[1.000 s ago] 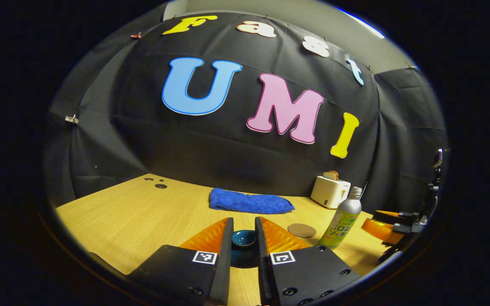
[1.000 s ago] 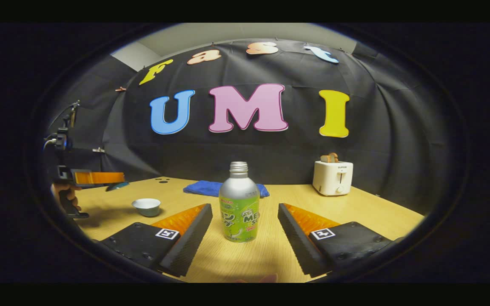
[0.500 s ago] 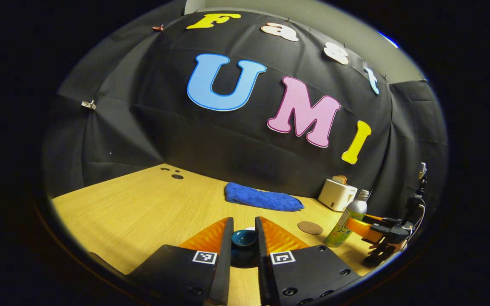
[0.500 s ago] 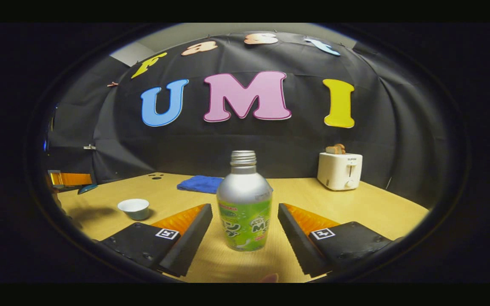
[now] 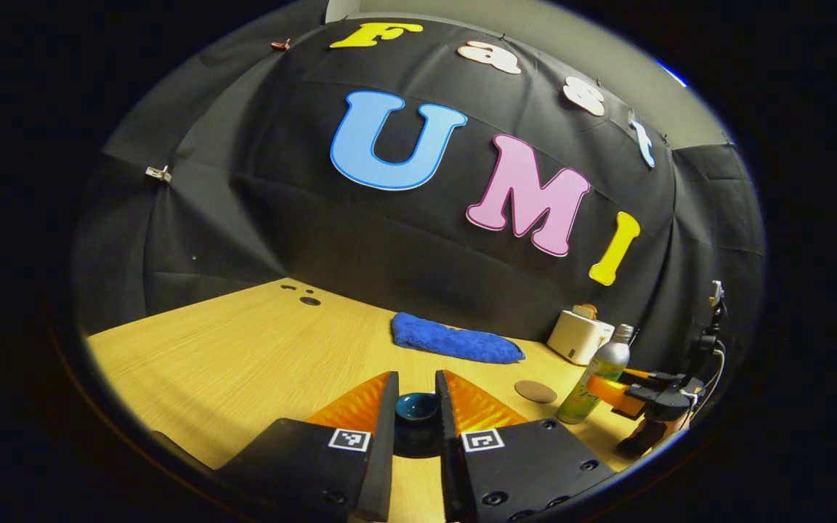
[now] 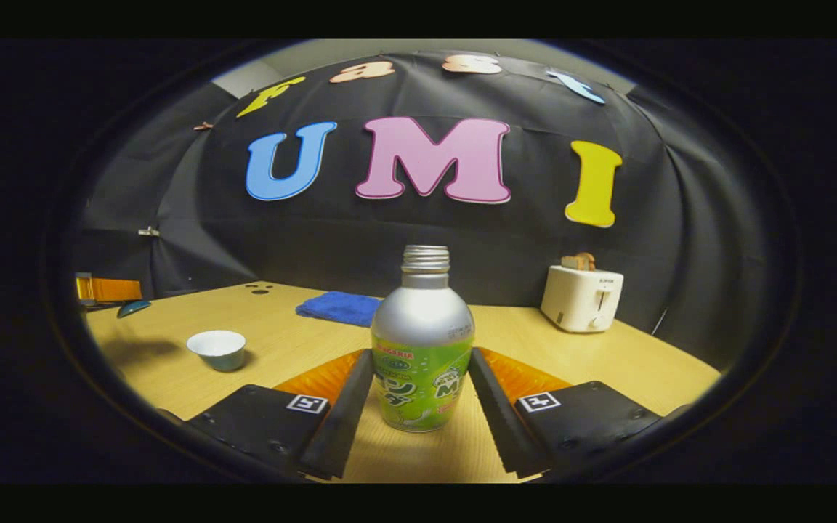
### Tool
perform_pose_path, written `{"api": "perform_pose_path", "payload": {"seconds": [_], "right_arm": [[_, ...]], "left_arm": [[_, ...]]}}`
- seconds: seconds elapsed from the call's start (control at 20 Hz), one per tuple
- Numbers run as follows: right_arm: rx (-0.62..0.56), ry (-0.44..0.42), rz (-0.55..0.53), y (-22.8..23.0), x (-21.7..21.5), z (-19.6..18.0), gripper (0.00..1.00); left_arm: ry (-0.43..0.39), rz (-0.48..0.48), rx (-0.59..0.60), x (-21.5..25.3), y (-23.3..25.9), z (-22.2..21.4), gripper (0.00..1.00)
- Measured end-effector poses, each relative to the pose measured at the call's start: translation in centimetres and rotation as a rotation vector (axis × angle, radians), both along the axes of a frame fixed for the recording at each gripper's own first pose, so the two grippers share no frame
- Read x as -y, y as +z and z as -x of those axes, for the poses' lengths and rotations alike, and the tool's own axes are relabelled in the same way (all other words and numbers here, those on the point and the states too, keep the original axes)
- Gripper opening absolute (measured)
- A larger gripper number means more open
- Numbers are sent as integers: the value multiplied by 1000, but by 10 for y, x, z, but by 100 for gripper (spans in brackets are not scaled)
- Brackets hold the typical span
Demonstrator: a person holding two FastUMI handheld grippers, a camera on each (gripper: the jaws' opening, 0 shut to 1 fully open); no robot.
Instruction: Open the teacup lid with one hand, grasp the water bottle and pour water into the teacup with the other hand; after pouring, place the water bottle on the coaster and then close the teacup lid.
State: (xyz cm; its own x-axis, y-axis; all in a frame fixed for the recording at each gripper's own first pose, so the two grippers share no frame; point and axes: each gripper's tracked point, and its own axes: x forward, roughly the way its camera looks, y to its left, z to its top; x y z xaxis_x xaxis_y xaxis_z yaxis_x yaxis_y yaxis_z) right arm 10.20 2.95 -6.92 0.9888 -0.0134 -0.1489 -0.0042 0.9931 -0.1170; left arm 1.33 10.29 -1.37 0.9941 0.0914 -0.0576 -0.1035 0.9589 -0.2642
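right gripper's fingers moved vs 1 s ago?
Yes. The right gripper has advanced toward the standing bottle and narrowed: its fingers now sit against the bottle's sides, where a clear gap showed before.

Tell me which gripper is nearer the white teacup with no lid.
Left. The left gripper, holding the teal lid, hangs just beyond the teacup; the right gripper straddles the silver-green bottle farther off.
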Motion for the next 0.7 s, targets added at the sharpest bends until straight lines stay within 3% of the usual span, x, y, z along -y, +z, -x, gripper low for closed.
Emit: {"api": "perform_pose_path", "payload": {"seconds": [0.35,0.7], "right_arm": [[100,57,496,37,-37,-7,80],[122,207,982,16,-94,-5,79]], "left_arm": [[17,24,-5,-10,-6,0,31],[41,54,-11,-26,-12,4,31]]}}
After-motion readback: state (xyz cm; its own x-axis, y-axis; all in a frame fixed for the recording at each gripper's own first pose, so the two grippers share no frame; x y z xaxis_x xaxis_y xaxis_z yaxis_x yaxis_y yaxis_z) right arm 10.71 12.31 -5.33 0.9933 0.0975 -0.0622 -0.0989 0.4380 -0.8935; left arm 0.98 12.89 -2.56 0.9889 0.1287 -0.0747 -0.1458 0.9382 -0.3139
